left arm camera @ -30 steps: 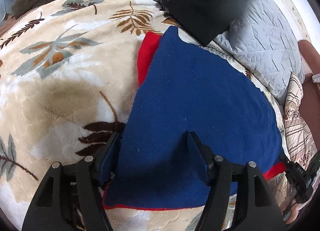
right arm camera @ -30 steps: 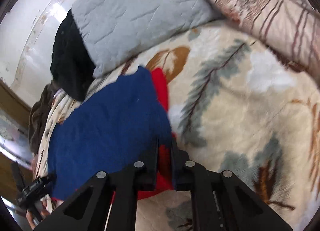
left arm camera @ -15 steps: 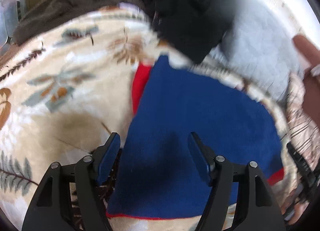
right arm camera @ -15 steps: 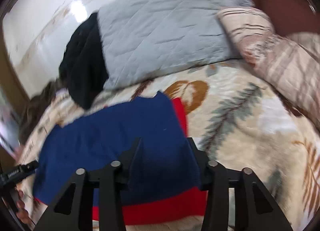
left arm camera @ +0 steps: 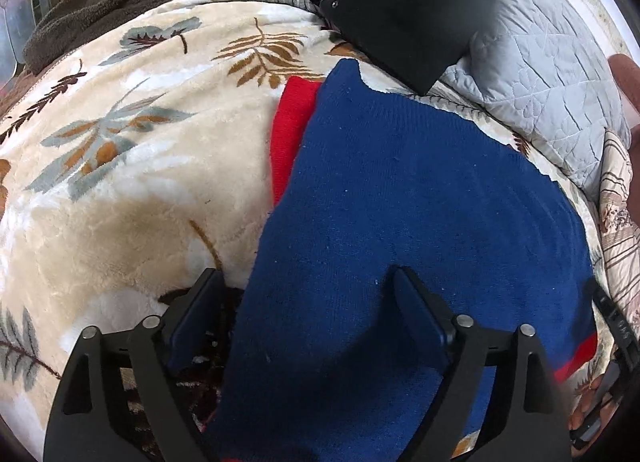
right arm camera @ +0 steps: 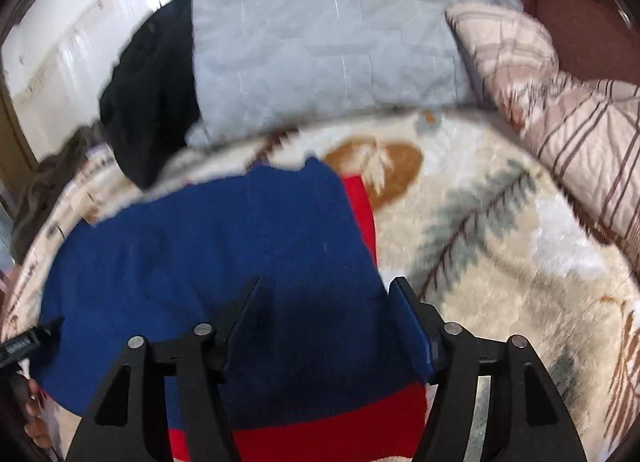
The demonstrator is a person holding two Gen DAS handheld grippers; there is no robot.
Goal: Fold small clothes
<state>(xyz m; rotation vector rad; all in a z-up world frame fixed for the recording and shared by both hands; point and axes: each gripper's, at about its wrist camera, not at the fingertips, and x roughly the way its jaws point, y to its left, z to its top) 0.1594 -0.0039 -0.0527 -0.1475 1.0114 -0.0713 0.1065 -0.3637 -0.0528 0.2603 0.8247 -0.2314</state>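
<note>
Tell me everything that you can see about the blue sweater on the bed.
The blue sweater looks knitted, dark blue with red parts: a red piece at its far corner and a red band along one edge. It lies flat, apparently folded, on the cream leaf-patterned blanket, near a black garment and a grey quilted pillow. Both grippers hang over its near edge, jaws opening, pads not pressing it.

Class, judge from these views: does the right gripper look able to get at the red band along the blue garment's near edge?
Probably yes. The right gripper, jaws opening, hangs above the blue garment, and the red band lies uncovered just below its fingers, nothing between them.
</note>
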